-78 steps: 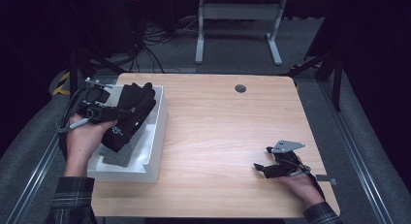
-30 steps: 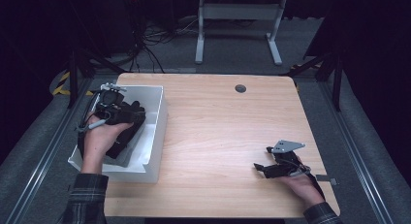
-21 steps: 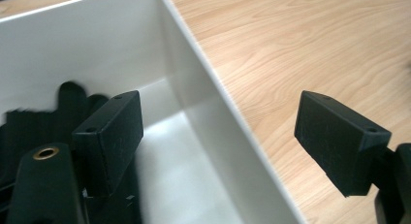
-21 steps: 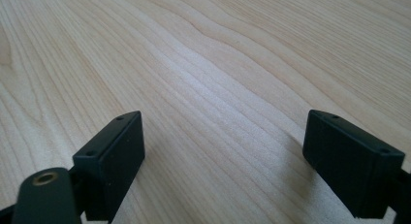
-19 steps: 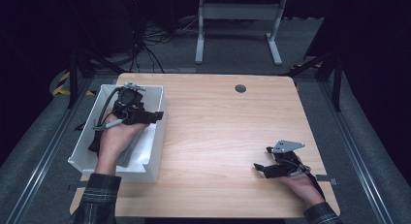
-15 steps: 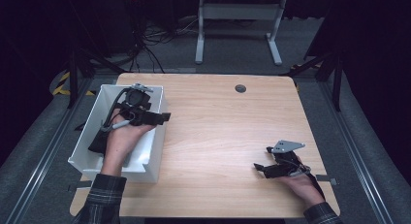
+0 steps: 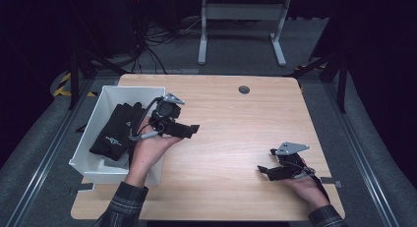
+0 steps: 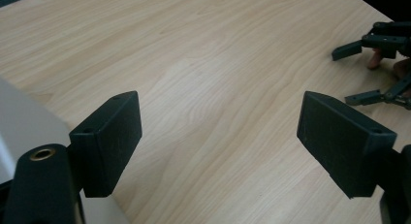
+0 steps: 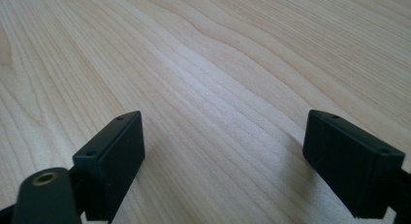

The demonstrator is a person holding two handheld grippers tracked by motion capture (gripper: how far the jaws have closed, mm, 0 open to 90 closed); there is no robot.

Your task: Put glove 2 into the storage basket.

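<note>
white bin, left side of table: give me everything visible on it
The white bin is an open-topped rectangular tub, plastic by its look, with smooth plain walls that flare slightly outward. It stands upright on the left part of the wooden table, skewed to the table's edges, its near left corner about at the edge. Black gloves with small white lettering lie inside. The person's left forearm reaches over its near right corner; contact cannot be told.

Each hand carries a black two-jaw gripper. The left gripper [image 7: 193,129] has a grey three-cornered plate on top and a grey cable looping from its body toward the wrist. The right gripper [image 7: 263,170] bears the same grey plate. In the gripper views, the jaws end in flat, rectangular matte-black pads with small recessed screw holes; a brass-coloured insert sits at lower left. Both sleeves are dark plaid.
</note>
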